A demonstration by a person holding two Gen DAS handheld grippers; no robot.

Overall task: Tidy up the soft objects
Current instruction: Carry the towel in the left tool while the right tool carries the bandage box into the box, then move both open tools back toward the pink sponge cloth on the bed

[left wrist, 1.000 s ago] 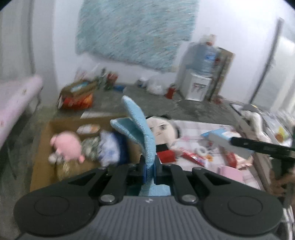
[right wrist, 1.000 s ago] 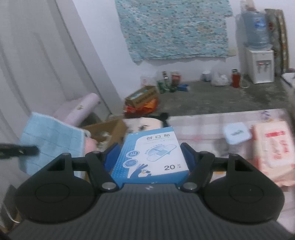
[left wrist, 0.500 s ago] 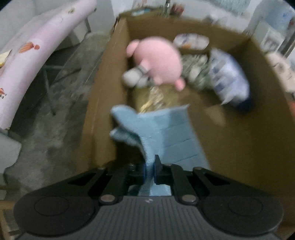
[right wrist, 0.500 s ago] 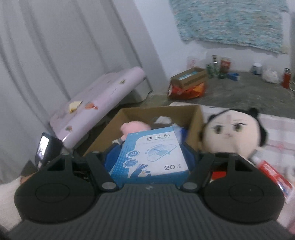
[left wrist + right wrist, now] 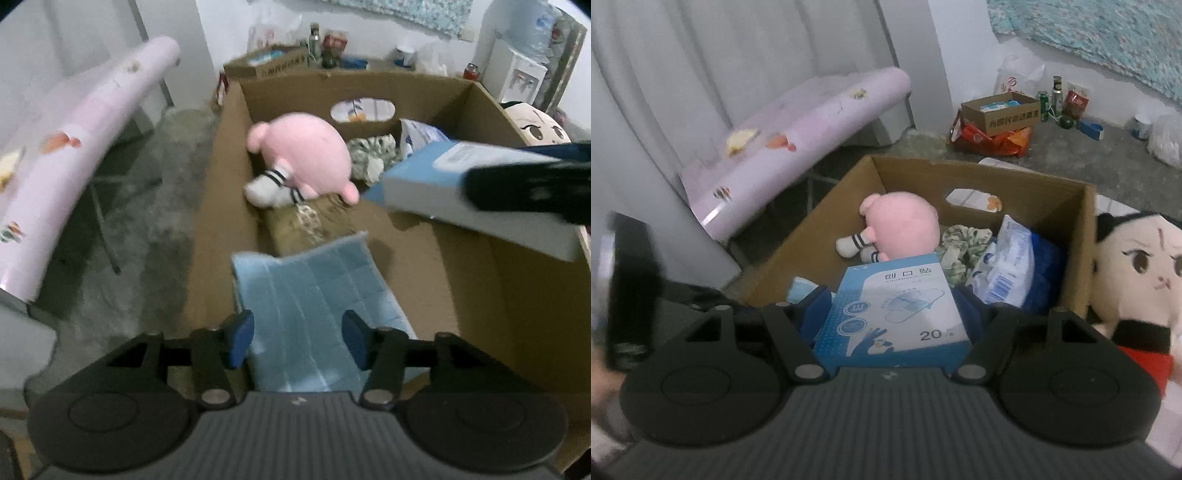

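Releasing is the step in hand: the left tongs (image 5: 297, 339) have just been opening, and their pads stand spread on either side of the blue cloth (image 5: 314, 302) without pressing it. This quilted, limp cloth lies draped in the near end of the cardboard box (image 5: 229, 155), one corner lapping the box's left wall. The right tongs (image 5: 892, 317) pinch a blue-and-white plaster box (image 5: 892, 314) and hang over the box's near edge. The next move likely calls for lifting the left tongs clear and lowering the plaster box in. Farther in lie a pink plush toy (image 5: 303, 158), a patterned fabric bundle (image 5: 369, 155) and a blue-and-white packet (image 5: 1004, 269). A doll (image 5: 1137, 266) sits just outside the box's right wall.
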